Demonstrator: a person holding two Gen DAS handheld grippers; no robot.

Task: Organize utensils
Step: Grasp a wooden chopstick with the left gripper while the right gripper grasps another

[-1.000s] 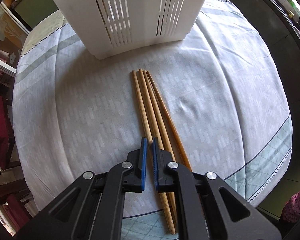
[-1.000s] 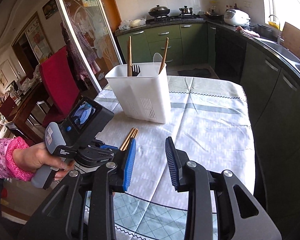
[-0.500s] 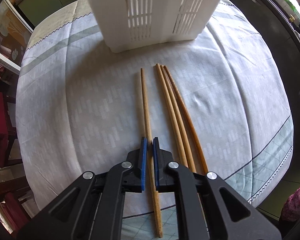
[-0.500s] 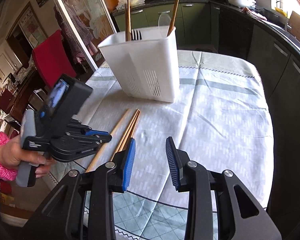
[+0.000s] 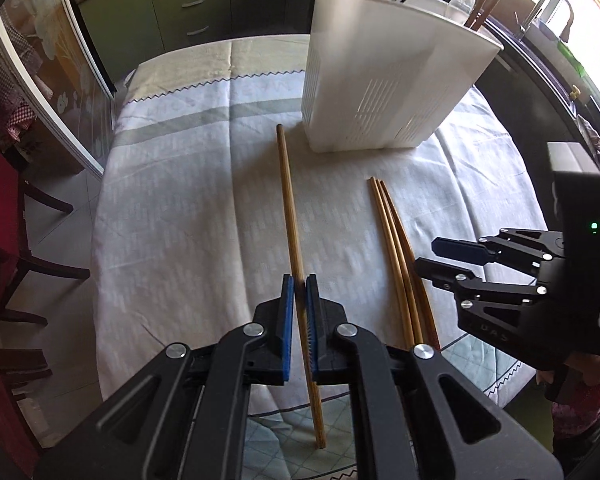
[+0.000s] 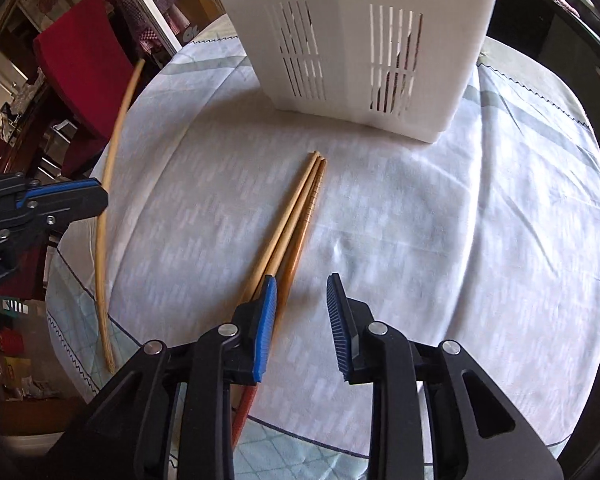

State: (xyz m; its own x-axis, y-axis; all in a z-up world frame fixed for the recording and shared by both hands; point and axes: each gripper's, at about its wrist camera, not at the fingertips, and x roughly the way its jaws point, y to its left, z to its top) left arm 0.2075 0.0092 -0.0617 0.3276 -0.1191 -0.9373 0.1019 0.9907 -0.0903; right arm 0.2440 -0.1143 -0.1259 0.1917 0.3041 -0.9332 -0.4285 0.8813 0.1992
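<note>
Chopsticks are the matter in hand; one single chopstick (image 5: 290, 216) is clamped between the blue pads of the left gripper (image 5: 299, 288), gripped nearer its butt than its tip, with the butt projecting back under the tool; its long axis runs straight ahead along the fingers. Whether it is lifted free of the tablecloth (image 5: 172, 216) cannot be told from the left view; the right view shows its far end well above the table edge, which suggests it is raised.

Right gripper (image 6: 302, 300): jaws apart, nothing between them; it hovers low over the near end of the bundle of three chopsticks (image 6: 296, 216), which lies on the cloth with tips pointing toward the caddy; the bundle passes under the left blue pad (image 6: 266, 320), not centred in the gap.

Beyond stands the white utensil caddy (image 5: 384, 80), upright, already holding chopsticks, a fork and a spoon.

Judgement: the caddy lies ahead and right of the held stick, so the stick must be tipped upright before dropping in; the right tool needs shifting left to straddle the bundle.
</note>
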